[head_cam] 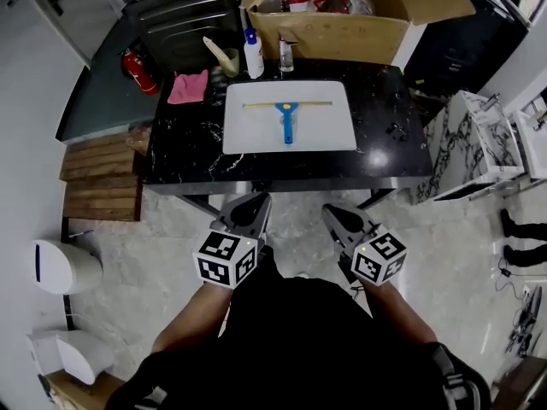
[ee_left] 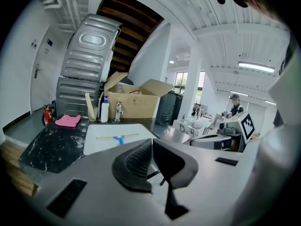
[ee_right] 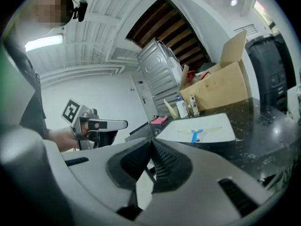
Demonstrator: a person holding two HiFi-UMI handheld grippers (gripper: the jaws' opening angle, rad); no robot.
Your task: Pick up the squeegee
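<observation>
Right hand-held gripper (ee_right: 151,142) closed — squeegee (head_cam: 287,109), bottle (head_cam: 253,54) beyond

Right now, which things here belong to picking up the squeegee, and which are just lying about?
For the job: squeegee, white board under it, left claw, right claw (both shut, empty).
Lying about: pink cloth, white bottle, cardboard box, fire extinguisher.

board (head_cam: 248,131) bare around squeegee (head_cam: 288,120), spray bottle (head_cam: 253,55) behind
</observation>
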